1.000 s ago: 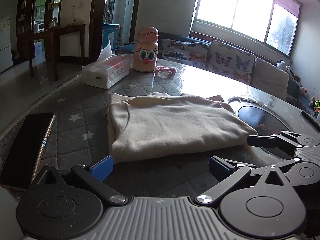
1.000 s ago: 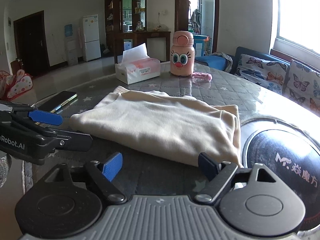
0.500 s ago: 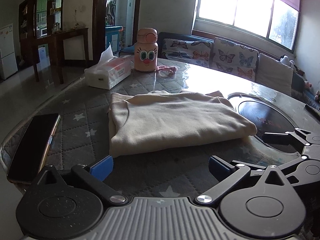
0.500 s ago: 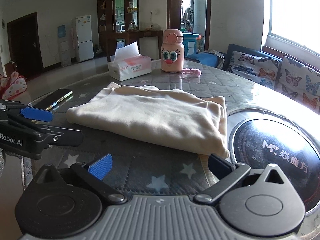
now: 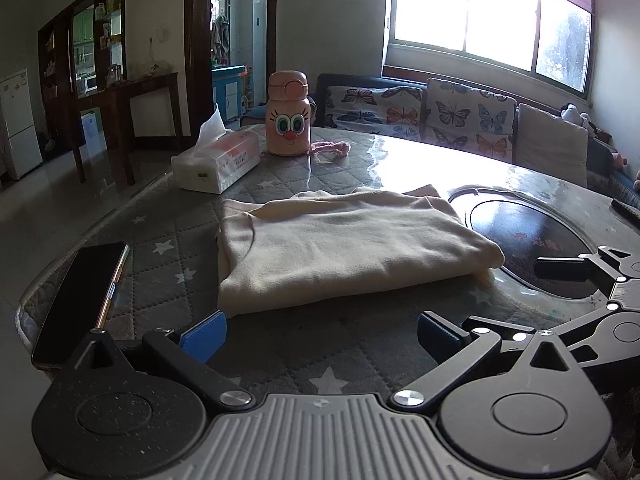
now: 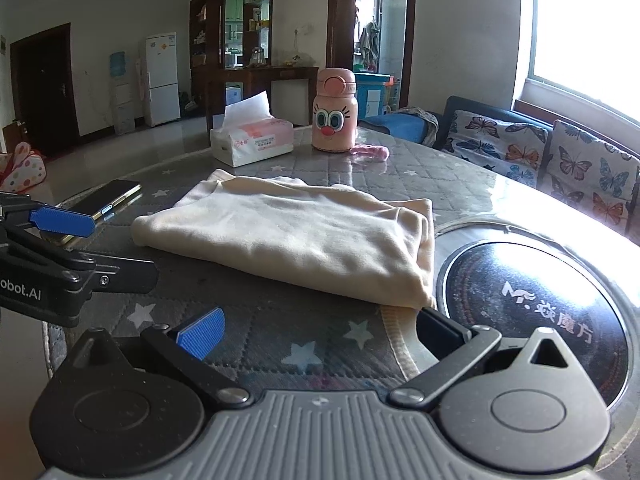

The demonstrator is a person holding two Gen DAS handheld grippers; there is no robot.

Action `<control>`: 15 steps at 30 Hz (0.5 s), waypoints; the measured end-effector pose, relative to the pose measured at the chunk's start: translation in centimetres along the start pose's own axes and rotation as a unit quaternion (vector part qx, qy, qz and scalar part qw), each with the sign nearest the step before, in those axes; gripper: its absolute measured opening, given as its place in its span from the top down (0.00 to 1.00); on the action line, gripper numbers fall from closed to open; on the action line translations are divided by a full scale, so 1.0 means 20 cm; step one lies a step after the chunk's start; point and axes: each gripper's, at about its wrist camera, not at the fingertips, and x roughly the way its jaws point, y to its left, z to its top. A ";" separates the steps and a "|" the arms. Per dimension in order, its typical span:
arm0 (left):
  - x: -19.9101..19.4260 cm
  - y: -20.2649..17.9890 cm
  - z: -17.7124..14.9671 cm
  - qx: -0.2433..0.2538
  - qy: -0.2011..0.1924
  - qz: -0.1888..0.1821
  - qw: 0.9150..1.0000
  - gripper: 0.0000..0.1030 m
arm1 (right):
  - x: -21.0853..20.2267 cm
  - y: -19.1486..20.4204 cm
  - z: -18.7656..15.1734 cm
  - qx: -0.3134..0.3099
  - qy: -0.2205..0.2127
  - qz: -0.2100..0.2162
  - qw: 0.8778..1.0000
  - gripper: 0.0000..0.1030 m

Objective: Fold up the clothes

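Cream garment (image 5: 344, 248) lay folded flat on the quilted table (image 5: 168, 216) — untouched. Left gripper (image 5: 318, 330) and right gripper (image 6: 320, 326) — jaws spread wide, empty, just short of its near edge.

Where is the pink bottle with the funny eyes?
In both views the pink bottle stands upright at the table's far side, right of the tissue pack, beyond the folded garment.

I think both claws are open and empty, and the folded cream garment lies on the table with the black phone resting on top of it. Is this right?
Not quite. The black phone is not on the folded cream garment; it lies apart, on the table near the edge, as the left wrist view shows. The left claw and right claw are open and empty.
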 end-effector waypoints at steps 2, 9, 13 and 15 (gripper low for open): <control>-0.01 -0.01 0.00 0.003 -0.002 0.001 1.000 0.00 | -0.01 0.00 0.00 0.000 -0.001 -0.003 1.000 0.00; -0.02 -0.04 -0.02 0.019 -0.006 0.011 1.000 0.00 | -0.04 0.00 -0.01 0.001 -0.004 -0.009 1.000 0.00; -0.03 -0.05 -0.03 0.023 -0.005 0.014 1.000 0.00 | -0.04 0.00 -0.01 0.001 -0.004 -0.012 1.000 0.00; -0.03 -0.05 -0.03 0.025 -0.005 0.016 1.000 0.00 | -0.05 0.00 -0.01 0.001 -0.004 -0.014 1.000 0.00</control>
